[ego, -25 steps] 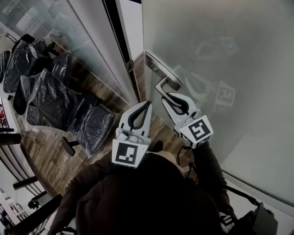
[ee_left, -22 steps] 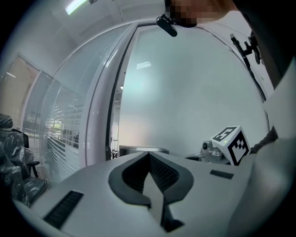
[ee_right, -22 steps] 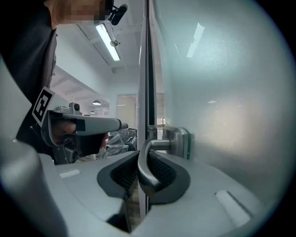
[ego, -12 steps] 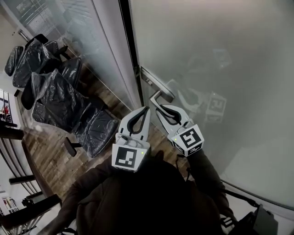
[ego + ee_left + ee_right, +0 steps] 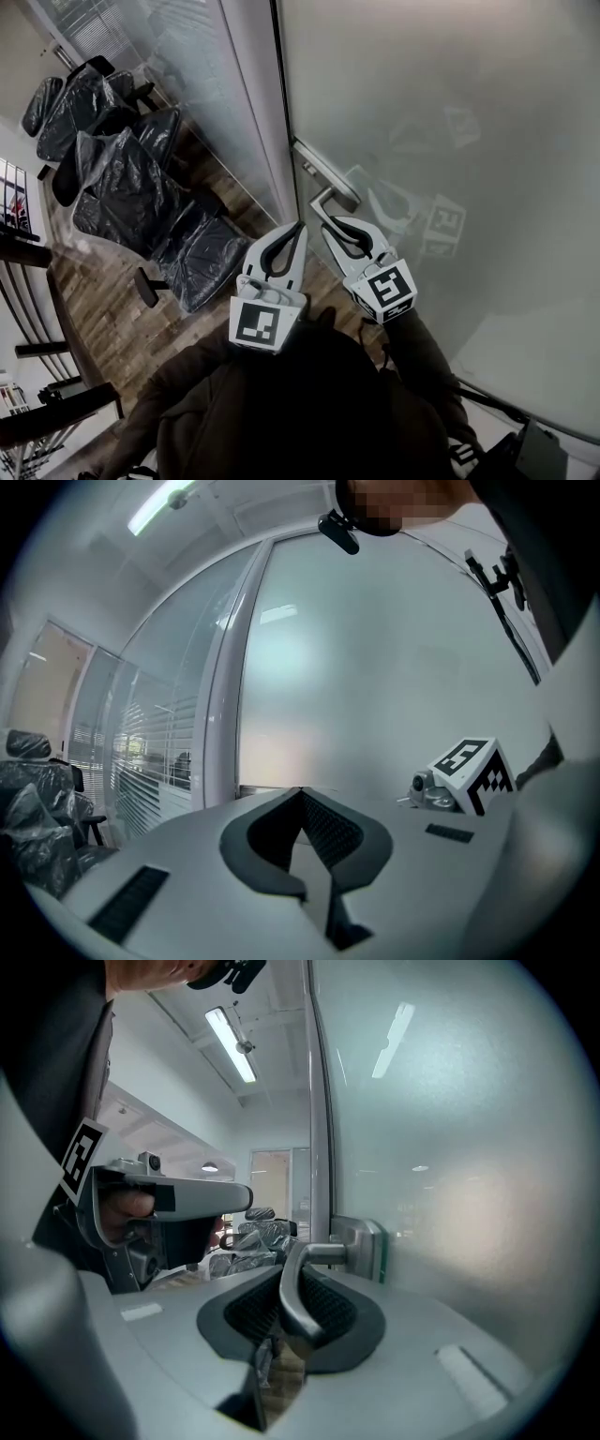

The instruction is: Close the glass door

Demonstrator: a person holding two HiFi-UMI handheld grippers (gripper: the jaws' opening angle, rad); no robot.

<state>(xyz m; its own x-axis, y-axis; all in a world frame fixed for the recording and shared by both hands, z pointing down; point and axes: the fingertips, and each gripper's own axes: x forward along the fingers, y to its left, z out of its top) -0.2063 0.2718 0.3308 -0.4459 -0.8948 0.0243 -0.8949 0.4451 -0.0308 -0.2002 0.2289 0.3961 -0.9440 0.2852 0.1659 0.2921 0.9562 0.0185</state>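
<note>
1. Since a second ago, the dark gap between the glass door (image 5: 450, 112) and the door post (image 5: 251, 94) has narrowed in the head view. The door edge now sits closer to the post, but a thin dark line still shows between them.
2. Both tools have shifted a little with the door. The right tool has kept its place on the handle throughout.
3. Right tool (image 5: 339, 228): closed on the door handle (image 5: 322, 201). In the right gripper view the metal lever (image 5: 289, 1302) lies between the two ribbed pads of this tool (image 5: 305, 1279), and both pads look pressed against it.
4. The handle springs from a metal plate (image 5: 319, 169) at the door's free edge, about mid-frame in the head view. The lever bends down toward the person.
5. Left tool (image 5: 294, 234): jaws together, nothing between them. The left gripper view shows the tips (image 5: 302, 794) meeting, with only frosted glass beyond.
6. The left tool is just beside the right tool, on the post side, and does not touch the handle.
7. The door itself is frosted and reflects the right tool's marker cube.
8. Beyond the glass partition (image 5: 187, 84), chairs (image 5: 131, 187) wrapped in black plastic stand on the wooden floor (image 5: 103, 309).
</note>
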